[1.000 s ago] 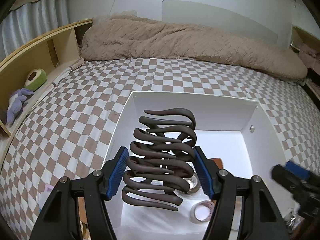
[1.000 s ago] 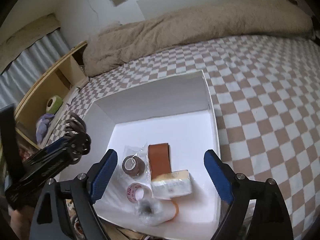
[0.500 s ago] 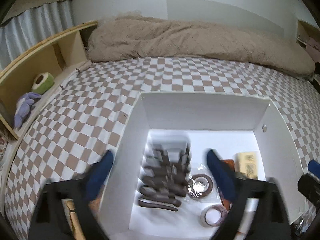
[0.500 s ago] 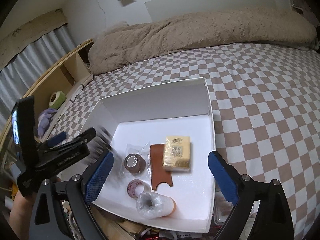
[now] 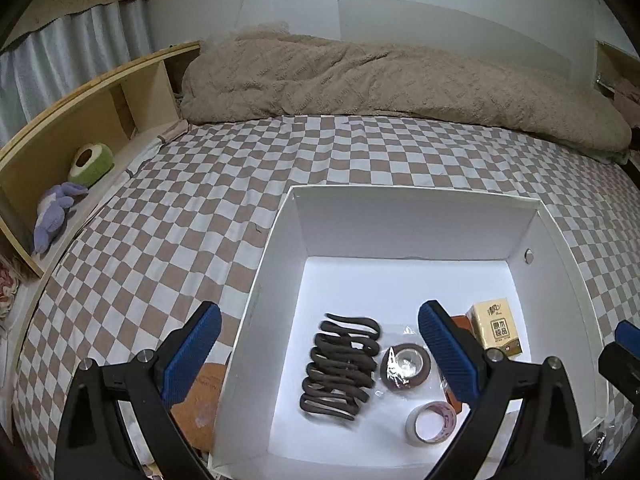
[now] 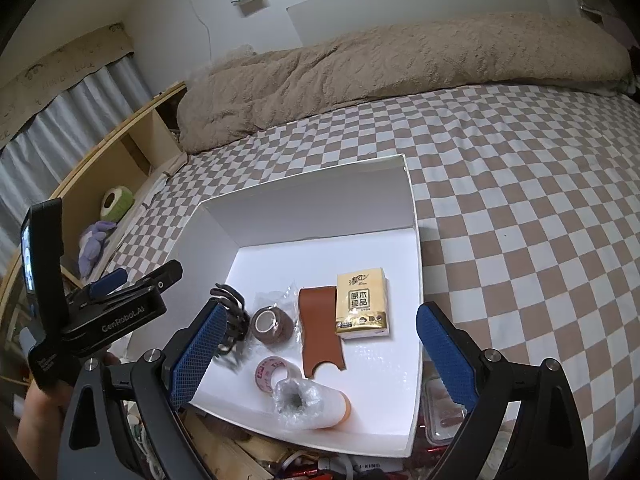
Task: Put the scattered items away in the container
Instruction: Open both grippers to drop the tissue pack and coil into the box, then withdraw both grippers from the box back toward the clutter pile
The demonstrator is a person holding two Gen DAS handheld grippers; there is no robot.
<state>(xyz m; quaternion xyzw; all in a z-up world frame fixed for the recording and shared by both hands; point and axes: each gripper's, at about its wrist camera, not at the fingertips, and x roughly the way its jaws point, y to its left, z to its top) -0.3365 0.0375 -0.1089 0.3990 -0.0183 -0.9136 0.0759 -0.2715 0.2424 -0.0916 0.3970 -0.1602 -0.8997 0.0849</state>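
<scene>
A white box (image 5: 416, 216) sits on the checkered bed; it also shows in the right wrist view (image 6: 320, 208). On its floor lies a dark wavy hair clip (image 5: 340, 364), partly hidden behind my right finger in the right wrist view (image 6: 230, 320). Beside it are a brown tape roll (image 5: 406, 366) (image 6: 272, 324), a pink-printed tape roll (image 5: 432, 422) (image 6: 272, 372), a yellow tissue pack (image 5: 498, 330) (image 6: 362, 304), a brown leather piece (image 6: 320, 332) and a plastic-wrapped roll (image 6: 308, 402). My left gripper (image 5: 320, 352) is open and empty above the box. My right gripper (image 6: 316, 352) is open and empty.
A beige duvet (image 5: 380, 76) lies along the far side of the bed. A wooden shelf (image 5: 80, 120) at the left holds a green toy (image 5: 90, 164) and a purple plush (image 5: 54, 214). Clutter lies below the box's near edge (image 6: 280, 460).
My left gripper opened and let go of the hair clip, which dropped onto the box floor. The tissue pack now lies flat in the box. Both grippers have pulled back a little.
</scene>
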